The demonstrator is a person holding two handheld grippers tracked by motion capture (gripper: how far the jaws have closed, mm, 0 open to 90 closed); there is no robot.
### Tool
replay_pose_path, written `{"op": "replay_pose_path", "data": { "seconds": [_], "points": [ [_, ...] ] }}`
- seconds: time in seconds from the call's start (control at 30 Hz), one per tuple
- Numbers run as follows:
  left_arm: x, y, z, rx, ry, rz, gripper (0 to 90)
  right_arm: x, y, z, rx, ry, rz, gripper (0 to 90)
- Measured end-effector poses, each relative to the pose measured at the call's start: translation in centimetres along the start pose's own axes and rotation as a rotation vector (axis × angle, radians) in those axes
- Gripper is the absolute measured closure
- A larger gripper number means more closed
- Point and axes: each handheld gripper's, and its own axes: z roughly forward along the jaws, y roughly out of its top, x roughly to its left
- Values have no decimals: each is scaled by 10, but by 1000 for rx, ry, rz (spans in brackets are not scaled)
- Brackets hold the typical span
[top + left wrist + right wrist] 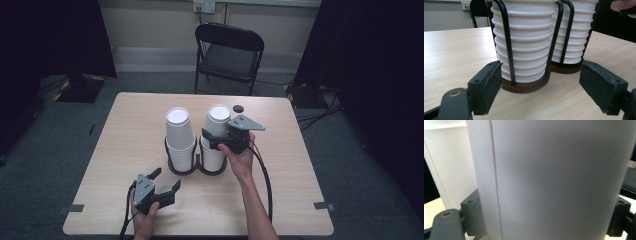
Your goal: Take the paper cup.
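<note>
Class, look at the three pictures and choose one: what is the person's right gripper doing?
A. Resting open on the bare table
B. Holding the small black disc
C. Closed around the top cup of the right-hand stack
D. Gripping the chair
C: the right gripper has a jaw on either side of the top cup of the right-hand stack, whose white wall sits between the jaws in the right gripper view.

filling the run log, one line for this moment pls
right claw: shut on top cup of right stack | left claw: open, facing cup holder
</note>
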Motion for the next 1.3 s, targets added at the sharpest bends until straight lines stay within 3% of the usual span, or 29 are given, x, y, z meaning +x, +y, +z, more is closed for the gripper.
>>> {"op": "replay_pose_path", "data": {
  "seconds": [0.4,0.8,0.93,1.3],
  "points": [
    [0,0,0,3,5,4,185,1,19,-9,-41,1,-26,142],
    [0,0,0,3,0,2,185,-2,36,-14,-84,2,-12,143],
    [0,0,0,1,-1,-4,184,-3,41,-17,-94,9,15,142],
    [0,0,0,4,0,9,184,-4,58,-21,-116,7,2,144]
  ]
}}
